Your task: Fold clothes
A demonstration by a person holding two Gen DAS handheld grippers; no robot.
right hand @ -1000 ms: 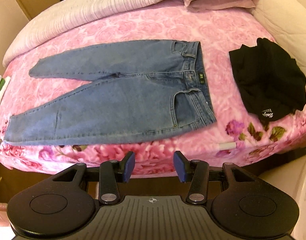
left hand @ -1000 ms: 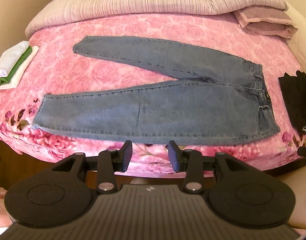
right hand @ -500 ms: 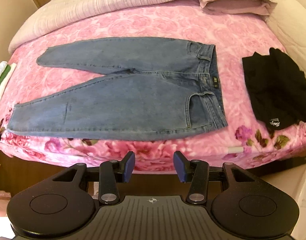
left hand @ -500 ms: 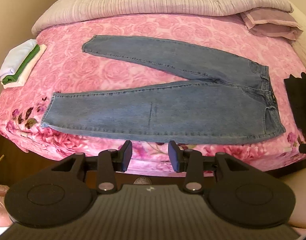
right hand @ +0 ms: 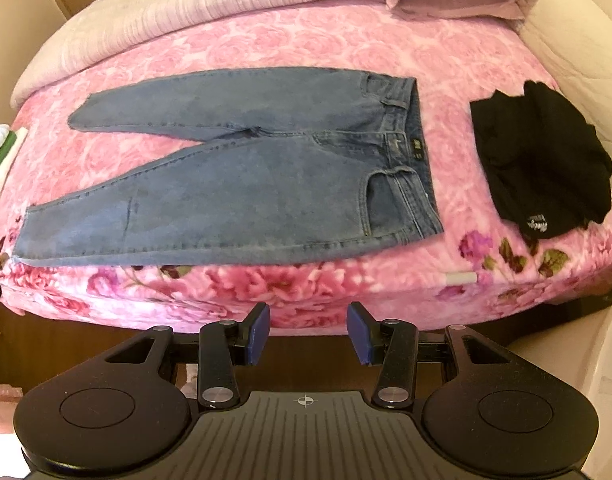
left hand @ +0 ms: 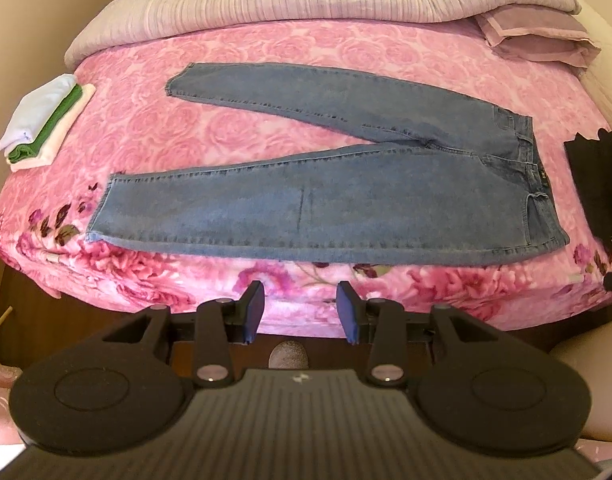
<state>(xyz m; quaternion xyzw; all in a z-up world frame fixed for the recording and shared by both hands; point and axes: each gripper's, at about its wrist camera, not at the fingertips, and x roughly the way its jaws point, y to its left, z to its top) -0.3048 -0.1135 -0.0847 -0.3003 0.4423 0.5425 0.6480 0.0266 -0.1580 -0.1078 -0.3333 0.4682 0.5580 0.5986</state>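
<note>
Blue jeans [left hand: 326, 208] flat on pink blanket [left hand: 154, 120], both grippers parted, empty

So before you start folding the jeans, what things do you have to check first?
1. Jeans lying flat on the bed, legs spread apart: ok.
2. Left hand-held gripper open and empty: ok.
3. Right hand-held gripper open and empty: ok.
4. Nothing lying on the jeans: ok; the black garment sits apart, past the waistband.
5. Folded stack clear of the leg hems: ok.
6. Pockets empty: cannot tell.
</note>
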